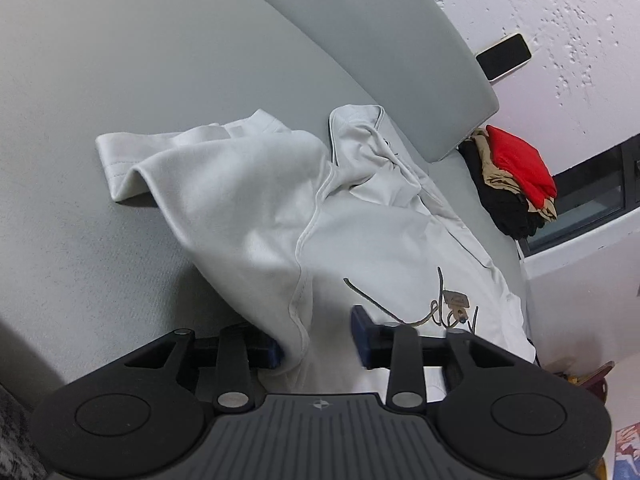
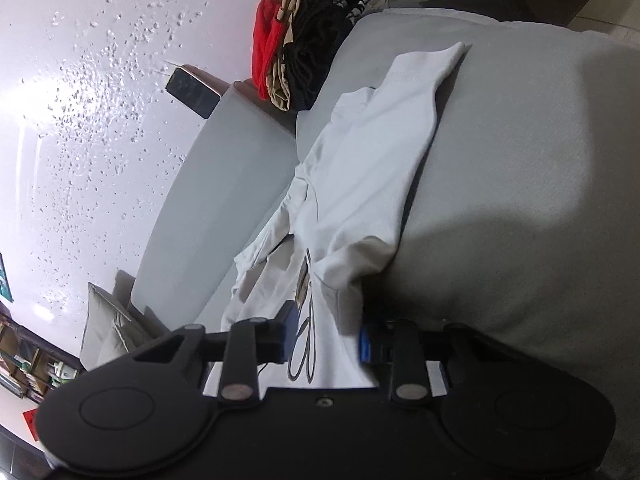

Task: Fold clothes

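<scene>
Since that white t-shirt point(image 1: 256, 216) sprawled on the grey sofa point(image 1: 100, 100) looks light and floppy, I'd pinch it at a seam or hem, with the left gripper point(image 1: 318, 336) and right gripper point(image 2: 326, 334) both spread around fabric.

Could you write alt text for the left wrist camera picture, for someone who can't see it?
A rumpled white long-sleeved shirt with a dark scribbled print lies on a grey sofa, its near edge between the open blue-padded fingers of the left hand-held gripper. At the sofa's far end sits a pile of folded red, tan and black clothes, and a black phone rests on the backrest.
</scene>
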Motion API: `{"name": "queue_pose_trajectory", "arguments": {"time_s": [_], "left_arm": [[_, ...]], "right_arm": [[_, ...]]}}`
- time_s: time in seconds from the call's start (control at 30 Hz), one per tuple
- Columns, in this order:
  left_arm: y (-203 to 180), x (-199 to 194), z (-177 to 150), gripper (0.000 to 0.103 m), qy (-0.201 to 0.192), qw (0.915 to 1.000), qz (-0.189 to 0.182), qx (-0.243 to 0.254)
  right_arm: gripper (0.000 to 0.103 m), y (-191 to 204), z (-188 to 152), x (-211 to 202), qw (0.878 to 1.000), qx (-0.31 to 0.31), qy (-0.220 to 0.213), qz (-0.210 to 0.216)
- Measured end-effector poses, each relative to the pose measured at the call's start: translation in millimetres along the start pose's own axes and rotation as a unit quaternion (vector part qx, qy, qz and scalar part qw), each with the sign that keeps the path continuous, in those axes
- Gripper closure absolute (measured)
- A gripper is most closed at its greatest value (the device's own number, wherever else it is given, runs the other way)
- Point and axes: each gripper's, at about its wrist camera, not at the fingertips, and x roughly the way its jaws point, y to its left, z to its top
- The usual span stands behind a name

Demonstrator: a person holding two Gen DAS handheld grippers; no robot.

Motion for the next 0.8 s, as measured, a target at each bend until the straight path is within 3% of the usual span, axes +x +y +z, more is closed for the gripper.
{"name": "queue_pose_trajectory", "arguments": {"time_s": [0.1,0.13,0.17,0.23,0.3,0.4,0.53,0.67,0.8], "left_arm": [[-2.4,-0.1,-2.6,0.08,0.002,1.0,-0.001,0.0],[-3.8,-0.7,-4.4,0.095,0.004,1.0,0.0,0.001],[-5.1,-1.3,-6.1,0.1,0.006,1.0,0.001,0.002],[-10.4,-12.7,-8.8,0.102,-0.006,1.0,0.003,0.007],[-19.6,-32.0,-7.2,0.102,-0.024,0.9995,-0.002,0.018],[-42.5,-59.6,8.9,0.102,-0.045,0.9983,-0.011,0.035],[-98.8,-99.6,53.1,0.103,-0.094,0.9933,-0.01,0.066],[-154.5,-183.4,86.3,0.103,-0.196,0.975,-0.062,0.084],[-182.5,-280.5,80.6,0.103,-0.306,0.9388,-0.131,0.087]], "right_arm": [[0.078,3.1,-3.8,5.4,1.0,-0.019,0.002,-0.012],[0.083,7.4,-5.8,5.7,0.999,-0.036,0.002,-0.024],[0.099,12.1,-8.2,5.2,0.998,-0.055,0.0,-0.036],[0.101,23.4,-14.9,-4.0,0.995,-0.087,-0.017,-0.042],[0.101,33.3,-19.0,-18.6,0.996,-0.085,-0.028,-0.019],[0.101,43.8,-11.8,-28.4,0.999,-0.023,-0.026,0.016],[0.101,85.6,24.9,-33.7,0.996,0.052,-0.041,0.057],[0.101,156.3,70.1,-75.4,0.986,0.057,-0.088,0.133],[0.101,224.3,86.9,-162.5,0.963,-0.029,-0.162,0.213]]}}
